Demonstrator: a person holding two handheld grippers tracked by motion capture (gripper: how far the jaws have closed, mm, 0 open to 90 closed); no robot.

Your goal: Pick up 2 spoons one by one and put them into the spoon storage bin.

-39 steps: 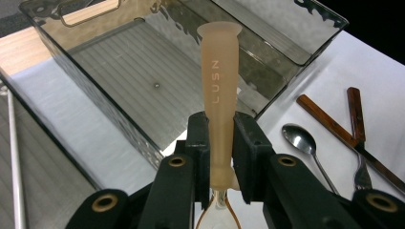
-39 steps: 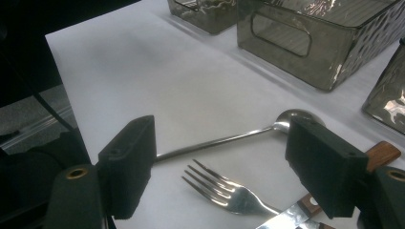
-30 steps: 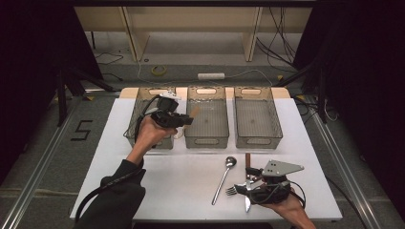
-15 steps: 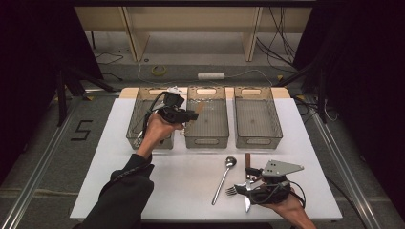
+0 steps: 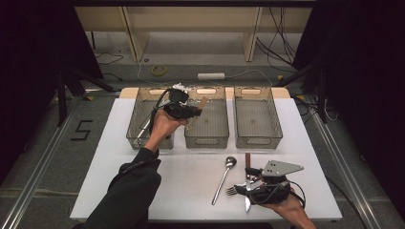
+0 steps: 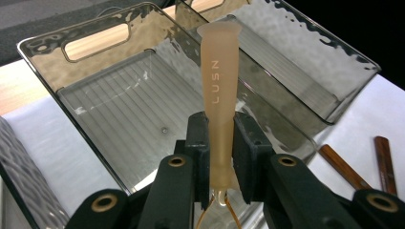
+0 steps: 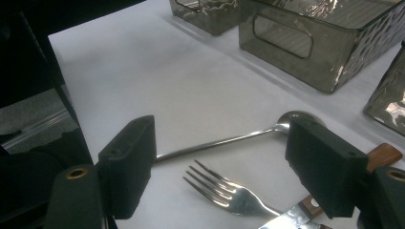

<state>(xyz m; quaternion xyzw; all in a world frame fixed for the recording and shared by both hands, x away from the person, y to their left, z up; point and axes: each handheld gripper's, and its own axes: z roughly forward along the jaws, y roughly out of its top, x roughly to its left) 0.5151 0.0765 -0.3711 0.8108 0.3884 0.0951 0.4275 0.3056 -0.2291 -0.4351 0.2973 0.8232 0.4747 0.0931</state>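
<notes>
Over the middle bin (image 5: 206, 125) at the table's (image 5: 119, 157) far edge, a tan handle (image 6: 218, 90) is now carried, pinched in the left gripper (image 5: 184, 109); release seems near. Near the front edge, the right gripper (image 5: 260, 187) is held spread over the fork (image 7: 229, 193).

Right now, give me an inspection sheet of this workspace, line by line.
Surface: white table, bare at the left.
Job's things: three clear bins; spoon, fork and wooden-handled knife lying at front right; tan utensil handle held over the middle bin.
Clutter: nothing seen.
Grippers: left gripper shut on the handle; right gripper open above the fork.
Cables: one trailing from each gripper; more on the floor behind.
Surroundings: wooden frame, dark curtains, a floor mark "5".
</notes>
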